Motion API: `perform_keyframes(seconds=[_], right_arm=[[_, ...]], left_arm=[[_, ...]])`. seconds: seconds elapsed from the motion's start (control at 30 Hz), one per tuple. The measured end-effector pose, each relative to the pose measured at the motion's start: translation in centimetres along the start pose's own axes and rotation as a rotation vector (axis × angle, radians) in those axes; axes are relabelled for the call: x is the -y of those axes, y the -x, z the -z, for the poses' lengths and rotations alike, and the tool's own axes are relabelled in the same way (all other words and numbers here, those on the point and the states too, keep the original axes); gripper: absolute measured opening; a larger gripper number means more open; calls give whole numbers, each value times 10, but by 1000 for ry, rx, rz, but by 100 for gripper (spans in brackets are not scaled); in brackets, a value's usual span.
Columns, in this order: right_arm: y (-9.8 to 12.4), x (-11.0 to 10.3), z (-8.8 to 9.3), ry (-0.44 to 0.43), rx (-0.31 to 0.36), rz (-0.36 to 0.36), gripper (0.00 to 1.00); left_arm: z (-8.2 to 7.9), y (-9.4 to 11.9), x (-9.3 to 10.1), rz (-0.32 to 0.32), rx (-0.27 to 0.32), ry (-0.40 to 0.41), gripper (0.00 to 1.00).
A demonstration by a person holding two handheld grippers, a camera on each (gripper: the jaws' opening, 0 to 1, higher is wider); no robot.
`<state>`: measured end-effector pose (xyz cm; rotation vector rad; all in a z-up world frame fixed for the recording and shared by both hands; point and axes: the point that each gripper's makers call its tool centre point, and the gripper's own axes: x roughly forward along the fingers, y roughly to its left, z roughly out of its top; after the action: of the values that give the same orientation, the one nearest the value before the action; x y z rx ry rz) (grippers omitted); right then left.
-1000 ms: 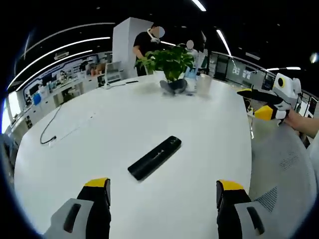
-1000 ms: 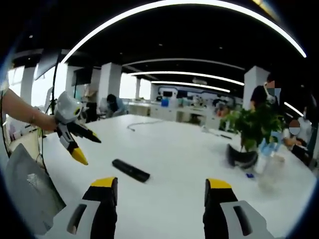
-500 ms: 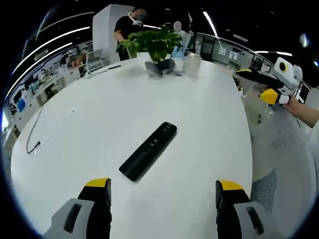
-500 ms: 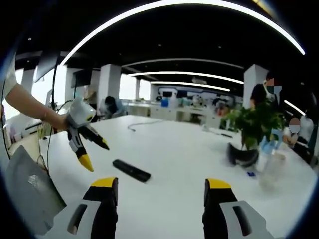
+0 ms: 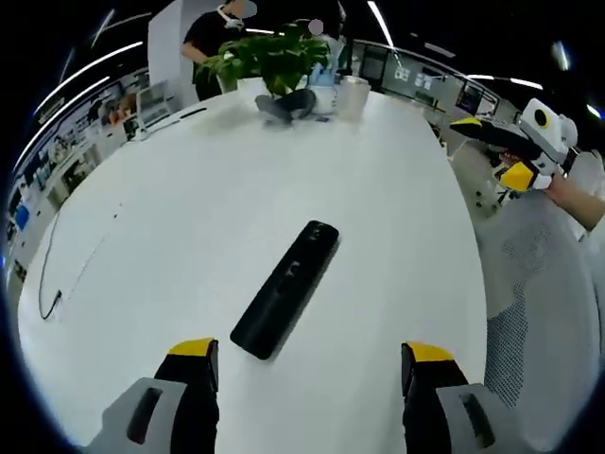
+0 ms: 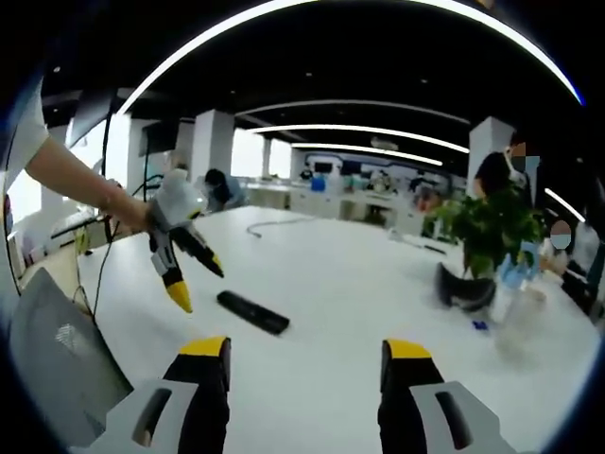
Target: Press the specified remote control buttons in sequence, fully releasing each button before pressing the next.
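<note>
Both my grippers hang above the white table (image 5: 170, 218) with jaws spread and nothing between them. From my left gripper (image 5: 307, 364), the black remote control (image 5: 286, 288) lies flat on the table just ahead at 12 o'clock, slanted toward 1 o'clock; my right gripper (image 5: 515, 156) shows at 2 o'clock, off the table's edge. Farther out at 12 o'clock stands a potted plant (image 5: 269, 61). From the right gripper, the remote sits at 11 o'clock, with my left gripper poised near its end at 10 o'clock, apart from it.
</note>
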<state>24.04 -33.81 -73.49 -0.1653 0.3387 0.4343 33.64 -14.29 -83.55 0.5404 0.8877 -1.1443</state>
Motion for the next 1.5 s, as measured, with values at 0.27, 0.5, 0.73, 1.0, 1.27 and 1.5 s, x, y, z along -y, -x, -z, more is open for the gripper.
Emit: perform_keyframes(seconds=[0.27,0.5,0.73,1.0,1.27,1.5], right_arm=[[0,0,0,-12,4,-3,60],[-1,0,2,-15,-6,-8,56],[0,1,1,-27,-3,-8,53],[0,2,2,-40,-2,-11,50],[0,2,2,-40,-1,-9,50],[-1,3,0,-34,9,-3,53]], left_arm=[[1,-14,-6,8,-67,-67,80],[-8,-25,-13,6,-86,-72,80],[-15,-38,-14,17,-122,-112,78],[-18,-49,-15,8,-162,-162,62],[-23,-54,-12,39,-167,-179,52],[-26,-55,-15,29,-153,-168,37]])
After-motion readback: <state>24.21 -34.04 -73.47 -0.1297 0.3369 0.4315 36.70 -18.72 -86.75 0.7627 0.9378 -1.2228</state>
